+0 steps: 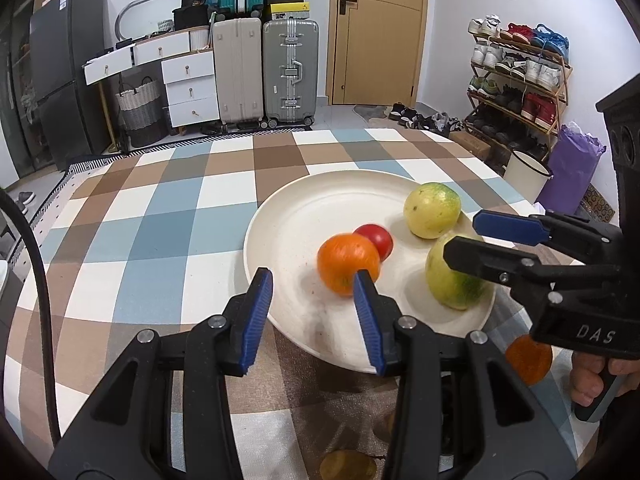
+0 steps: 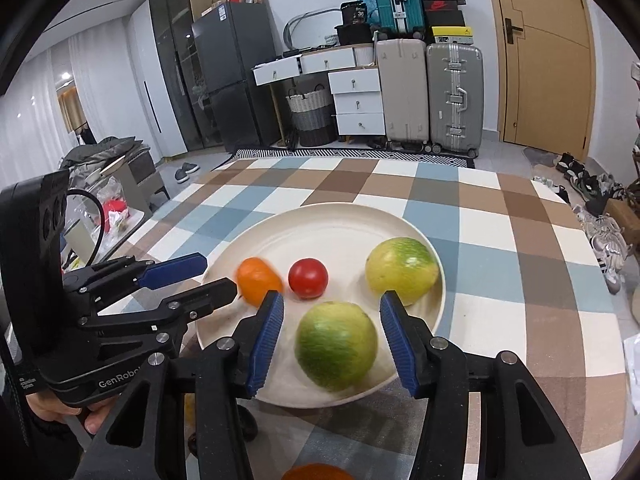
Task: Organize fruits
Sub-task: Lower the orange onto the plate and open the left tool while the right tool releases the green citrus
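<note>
A cream plate [image 1: 304, 204] [image 2: 332, 220] on the checked tablecloth holds an orange [image 1: 346, 262] [image 2: 258, 284], a red tomato [image 1: 376, 240] [image 2: 308, 278] and two yellow-green fruits, one far [image 1: 432, 210] [image 2: 402, 270] and one near [image 1: 456, 280] [image 2: 336, 346]. My left gripper [image 1: 314, 316] [image 2: 200, 276] is open and empty at the plate's near rim, just short of the orange. My right gripper [image 2: 332, 340] [image 1: 460, 236] is open, its jaws standing either side of the near yellow-green fruit without touching it.
Another orange [image 1: 528, 360] [image 2: 316, 472] lies on the cloth beside the plate, near the front edge. A brownish fruit [image 1: 348, 466] lies under my left gripper. Suitcases, drawers, a shoe rack and a door stand beyond the table.
</note>
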A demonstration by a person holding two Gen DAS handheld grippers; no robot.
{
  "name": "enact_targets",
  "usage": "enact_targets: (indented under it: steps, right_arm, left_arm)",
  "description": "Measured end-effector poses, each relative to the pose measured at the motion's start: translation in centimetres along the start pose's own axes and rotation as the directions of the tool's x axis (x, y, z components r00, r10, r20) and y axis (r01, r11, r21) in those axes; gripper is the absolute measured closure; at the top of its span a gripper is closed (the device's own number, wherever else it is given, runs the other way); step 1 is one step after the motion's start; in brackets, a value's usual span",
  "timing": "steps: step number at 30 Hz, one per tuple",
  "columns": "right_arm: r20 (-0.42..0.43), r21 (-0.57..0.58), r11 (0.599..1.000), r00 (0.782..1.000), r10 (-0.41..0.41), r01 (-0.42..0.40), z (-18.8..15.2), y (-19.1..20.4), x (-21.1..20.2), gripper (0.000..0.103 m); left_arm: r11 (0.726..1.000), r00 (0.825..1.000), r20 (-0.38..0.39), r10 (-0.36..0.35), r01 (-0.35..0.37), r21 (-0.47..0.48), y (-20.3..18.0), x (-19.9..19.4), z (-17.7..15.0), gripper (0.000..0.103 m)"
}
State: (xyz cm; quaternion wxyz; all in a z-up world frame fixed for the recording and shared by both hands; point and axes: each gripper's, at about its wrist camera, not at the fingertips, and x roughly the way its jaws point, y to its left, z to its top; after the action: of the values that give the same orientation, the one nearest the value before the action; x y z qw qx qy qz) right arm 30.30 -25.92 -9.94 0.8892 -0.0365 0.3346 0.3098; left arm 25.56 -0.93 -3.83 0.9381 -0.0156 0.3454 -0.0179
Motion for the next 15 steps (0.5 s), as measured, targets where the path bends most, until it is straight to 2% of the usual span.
enact_targets:
  steps: [2, 4, 7, 8, 10, 15]
  right_arm:
    - [0.006, 0.004, 1.0, 1.0, -0.008, 0.008, -0.1, -0.2, -0.2, 0.046]
    - [0.01, 0.008, 1.0, 1.0, -0.004, 0.004, -0.2, -0.3, -0.4, 0.034]
    - [0.011, 0.003, 1.0, 1.0, -0.005, 0.005, -0.6, -0.3, -0.7, 0.031]
    - [0.01, -0.002, 1.0, 1.0, -0.005, 0.005, -0.7, -0.2, -0.7, 0.03]
    - [0.015, -0.008, 1.0, 1.0, -0.014, 0.014, -0.8, -0.2, -0.9, 0.021]
    - [0.02, 0.009, 1.0, 1.0, -0.012, 0.012, -1.1, -0.6, -1.3, 0.014]
  left_arm:
    - [1.0, 1.0, 0.002, 0.001, -0.001, 0.001, 0.1, -0.2, 0.0, 0.063]
    - [1.0, 1.0, 0.003, 0.003, -0.003, -0.005, 0.1, -0.2, 0.0, 0.059]
    - [1.0, 1.0, 0.012, 0.013, -0.013, -0.023, 0.5, -0.5, 0.1, 0.038]
    - [1.0, 1.0, 0.018, 0.01, -0.01, -0.028, 0.6, -0.6, 0.1, 0.034]
    - [0.999, 1.0, 0.025, 0.01, -0.009, -0.034, 0.9, -1.0, 0.0, 0.029]
    - [0.999, 0.999, 0.038, 0.009, -0.008, -0.036, 1.1, -1.8, -0.4, 0.022]
